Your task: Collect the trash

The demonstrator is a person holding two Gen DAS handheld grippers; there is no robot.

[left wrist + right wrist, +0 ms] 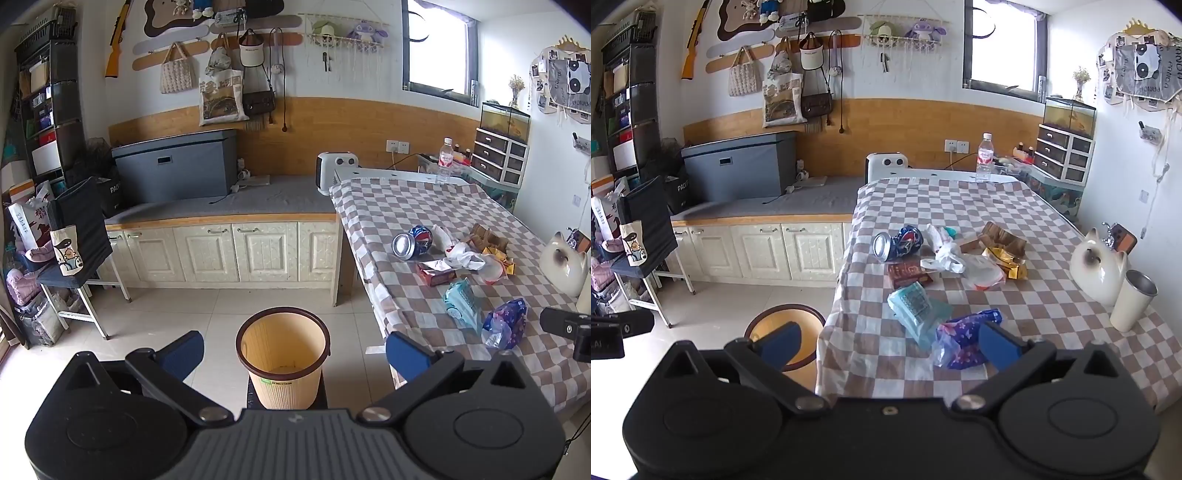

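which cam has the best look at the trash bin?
Left wrist. The trash bin sits centred between the open left gripper fingers, with its rim, inside and ribbed wall visible. In the right wrist view, the trash bin shows only part of its rim, cut off by the table edge and gripper finger.

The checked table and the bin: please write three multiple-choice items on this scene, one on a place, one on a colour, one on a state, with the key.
1. Where is the bin?
A. on the floor beside the table
B. on the table
C. on the grey counter

2. What colour is the crushed can?
A. green
B. mostly blue
C. yellow

3. How is the left tool?
A. shut on the can
B. shut on a wrapper
C. open, holding nothing

Key: 1 A, the bin stands on the tiles at the table's edge. 2 B, its side is blue with red marks. 3 C, its fingers stand wide apart with only the bin seen beyond them.
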